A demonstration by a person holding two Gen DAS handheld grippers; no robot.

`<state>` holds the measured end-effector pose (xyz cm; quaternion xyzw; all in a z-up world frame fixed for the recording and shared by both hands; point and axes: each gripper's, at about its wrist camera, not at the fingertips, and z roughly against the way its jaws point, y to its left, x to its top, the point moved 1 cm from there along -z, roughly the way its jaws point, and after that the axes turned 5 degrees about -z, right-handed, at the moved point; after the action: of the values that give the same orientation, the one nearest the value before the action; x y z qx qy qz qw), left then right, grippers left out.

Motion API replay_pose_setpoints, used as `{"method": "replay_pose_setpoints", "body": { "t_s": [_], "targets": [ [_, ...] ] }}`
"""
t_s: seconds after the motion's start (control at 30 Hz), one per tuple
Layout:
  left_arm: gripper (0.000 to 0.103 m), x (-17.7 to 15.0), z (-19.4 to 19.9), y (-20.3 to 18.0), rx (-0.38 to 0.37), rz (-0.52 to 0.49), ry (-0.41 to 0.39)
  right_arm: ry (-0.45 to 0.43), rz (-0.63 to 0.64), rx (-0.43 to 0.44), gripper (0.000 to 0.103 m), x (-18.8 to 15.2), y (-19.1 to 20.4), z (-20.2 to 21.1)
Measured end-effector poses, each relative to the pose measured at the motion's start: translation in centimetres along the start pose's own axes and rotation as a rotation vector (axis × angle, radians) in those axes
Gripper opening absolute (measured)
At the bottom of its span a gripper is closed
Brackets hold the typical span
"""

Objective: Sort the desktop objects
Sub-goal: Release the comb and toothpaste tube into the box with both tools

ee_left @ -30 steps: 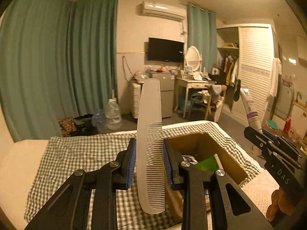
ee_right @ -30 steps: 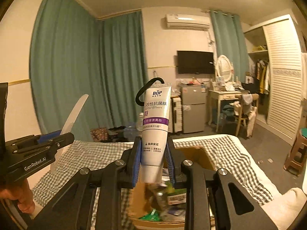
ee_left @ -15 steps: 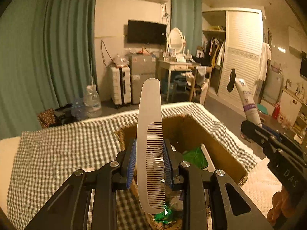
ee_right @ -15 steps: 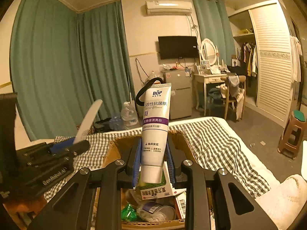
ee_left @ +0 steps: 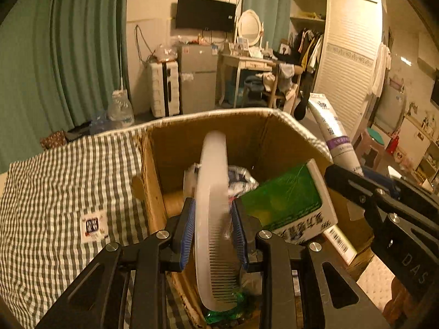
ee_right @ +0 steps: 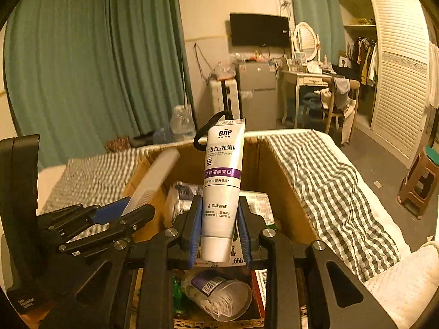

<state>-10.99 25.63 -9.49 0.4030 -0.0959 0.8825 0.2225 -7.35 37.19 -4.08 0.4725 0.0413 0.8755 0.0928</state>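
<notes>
My left gripper [ee_left: 213,233] is shut on a white comb [ee_left: 212,192], which stands upright over the open cardboard box [ee_left: 208,134]. My right gripper [ee_right: 219,233] is shut on a white toothpaste tube [ee_right: 222,181] with a purple band, cap end down, and a black hair tie [ee_right: 203,131] hangs at its top. Both are above the box [ee_right: 271,170]. The left gripper and comb [ee_right: 153,181] show at the left of the right wrist view. The tube [ee_left: 334,134] shows at the right of the left wrist view.
The box holds a green carton [ee_left: 288,200], wrapped packets [ee_right: 181,194] and a clear tub of cotton swabs [ee_right: 222,296]. It sits on a green checked cloth [ee_left: 68,186] over a bed. A brown stool [ee_right: 419,183] stands on the floor at right.
Both grippers have moved forward and down over the box. The comb and the tube now hang above its contents.
</notes>
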Motion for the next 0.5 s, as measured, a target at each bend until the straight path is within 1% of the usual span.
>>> {"method": "replay_pose_setpoints", "body": {
  "t_s": [0.03, 0.07, 0.1, 0.13, 0.2, 0.27, 0.37, 0.43, 0.5],
  "targets": [
    [0.033, -0.1, 0.4, 0.3, 0.001, 0.011, -0.007, -0.003, 0.017, -0.027, 0.024, -0.1, 0.2, 0.0],
    [0.040, -0.1, 0.9, 0.5, 0.001, 0.015, -0.018, -0.012, 0.031, -0.045, 0.025, -0.1, 0.4, 0.1],
    [0.060, -0.1, 1.4, 0.6, 0.011, 0.017, -0.033, -0.021, 0.036, -0.045, 0.027, 0.0, 0.5, 0.3],
    [0.071, 0.0, 2.1, 1.0, 0.025, 0.021, -0.054, -0.036, 0.033, -0.039, 0.030, 0.1, 0.6, 0.7],
    [0.072, 0.3, 3.5, 1.5, 0.034, 0.039, -0.093, -0.073, 0.036, -0.037, 0.049, 0.3, 1.0, 1.8],
    [0.072, 0.6, 4.4, 2.2, 0.040, 0.053, -0.102, -0.110, 0.043, -0.038, 0.056, 0.6, 1.5, 2.9],
    [0.074, 0.6, 6.1, 3.2, 0.062, 0.074, -0.119, -0.155, 0.027, -0.020, 0.060, 1.1, 2.0, 4.6],
    [0.080, 0.4, 7.6, 3.8, 0.084, 0.084, -0.138, -0.182, 0.020, -0.005, 0.065, 1.6, 2.1, 5.5],
    [0.086, 0.1, 9.1, 4.0, 0.121, 0.088, -0.161, -0.201, 0.019, 0.009, 0.073, 1.7, 2.6, 6.4]
  ]
}}
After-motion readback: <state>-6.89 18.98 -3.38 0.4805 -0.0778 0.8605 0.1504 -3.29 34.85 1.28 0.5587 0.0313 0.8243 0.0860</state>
